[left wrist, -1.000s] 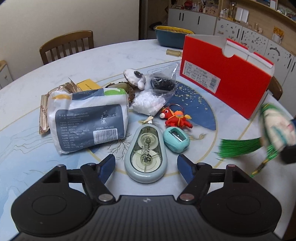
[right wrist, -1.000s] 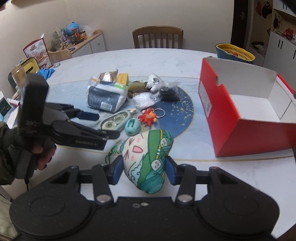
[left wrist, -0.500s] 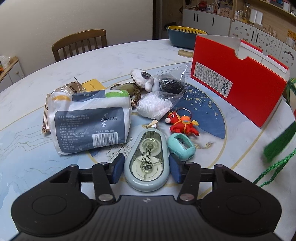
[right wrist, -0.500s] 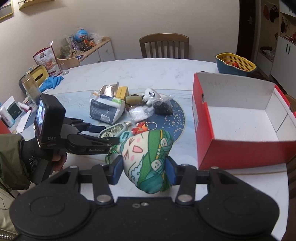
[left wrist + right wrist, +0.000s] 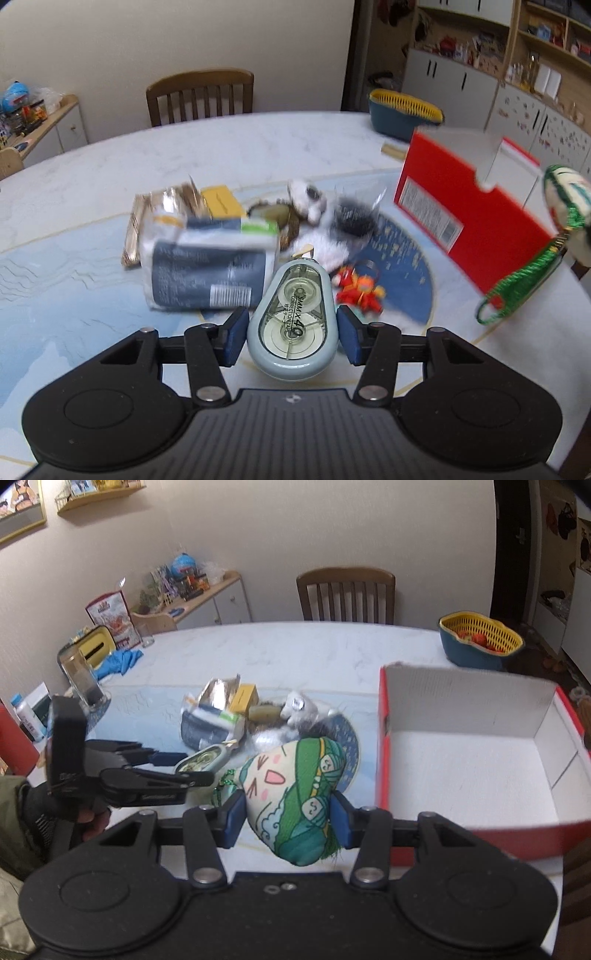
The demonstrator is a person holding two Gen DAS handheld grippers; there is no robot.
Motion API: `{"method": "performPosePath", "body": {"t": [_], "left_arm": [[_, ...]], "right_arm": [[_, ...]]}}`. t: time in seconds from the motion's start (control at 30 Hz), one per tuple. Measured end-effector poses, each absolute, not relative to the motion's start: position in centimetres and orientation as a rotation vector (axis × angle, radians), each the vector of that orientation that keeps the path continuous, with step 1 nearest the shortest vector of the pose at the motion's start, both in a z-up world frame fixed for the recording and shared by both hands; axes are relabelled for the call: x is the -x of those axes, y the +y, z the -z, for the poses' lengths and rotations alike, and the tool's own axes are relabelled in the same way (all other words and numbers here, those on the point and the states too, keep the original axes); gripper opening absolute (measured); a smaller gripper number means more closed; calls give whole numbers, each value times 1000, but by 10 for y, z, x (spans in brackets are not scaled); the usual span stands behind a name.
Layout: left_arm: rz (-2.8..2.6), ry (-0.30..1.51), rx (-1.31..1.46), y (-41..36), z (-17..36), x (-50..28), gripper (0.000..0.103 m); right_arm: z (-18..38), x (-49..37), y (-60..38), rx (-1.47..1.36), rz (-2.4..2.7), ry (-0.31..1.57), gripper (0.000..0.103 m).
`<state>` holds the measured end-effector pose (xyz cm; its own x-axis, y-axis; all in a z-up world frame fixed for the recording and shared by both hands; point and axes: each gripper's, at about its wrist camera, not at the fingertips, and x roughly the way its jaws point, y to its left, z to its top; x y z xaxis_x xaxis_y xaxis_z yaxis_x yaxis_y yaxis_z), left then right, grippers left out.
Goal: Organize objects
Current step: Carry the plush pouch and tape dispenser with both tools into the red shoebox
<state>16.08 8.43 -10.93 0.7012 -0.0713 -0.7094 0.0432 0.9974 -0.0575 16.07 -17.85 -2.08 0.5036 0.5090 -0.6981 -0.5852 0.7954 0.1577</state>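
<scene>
My left gripper [image 5: 291, 336] is shut on a pale blue correction tape dispenser [image 5: 293, 325] and holds it above the table; the dispenser also shows in the right wrist view [image 5: 201, 762]. My right gripper [image 5: 288, 812] is shut on a green and cream stuffed pouch [image 5: 295, 794] with a green tassel [image 5: 517, 291], held in the air just left of the open red box [image 5: 476, 775]. The box is white inside and looks empty. The left gripper [image 5: 177, 771] sits to the left of the pouch.
A pile lies mid-table: a grey tissue pack [image 5: 210, 273], a yellow box [image 5: 221, 199], a plush toy [image 5: 306, 197], plastic bags [image 5: 354, 218] and a red keychain figure [image 5: 358, 291]. A blue and yellow basket [image 5: 480, 642] stands at the far right. Chairs stand behind the table.
My left gripper closed on the correction tape dispenser and lifted it off the table. My right gripper carried the pouch up and to the right, nearer the red box.
</scene>
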Motion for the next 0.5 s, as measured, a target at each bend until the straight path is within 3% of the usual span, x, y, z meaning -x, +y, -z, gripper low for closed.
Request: {"method": "performPosePath", "body": {"t": [0.5], "left_arm": [[158,655,-20,13,16,-196,51]], "right_arm": [[-17,-213,-239,92,-625,668,47]]}}
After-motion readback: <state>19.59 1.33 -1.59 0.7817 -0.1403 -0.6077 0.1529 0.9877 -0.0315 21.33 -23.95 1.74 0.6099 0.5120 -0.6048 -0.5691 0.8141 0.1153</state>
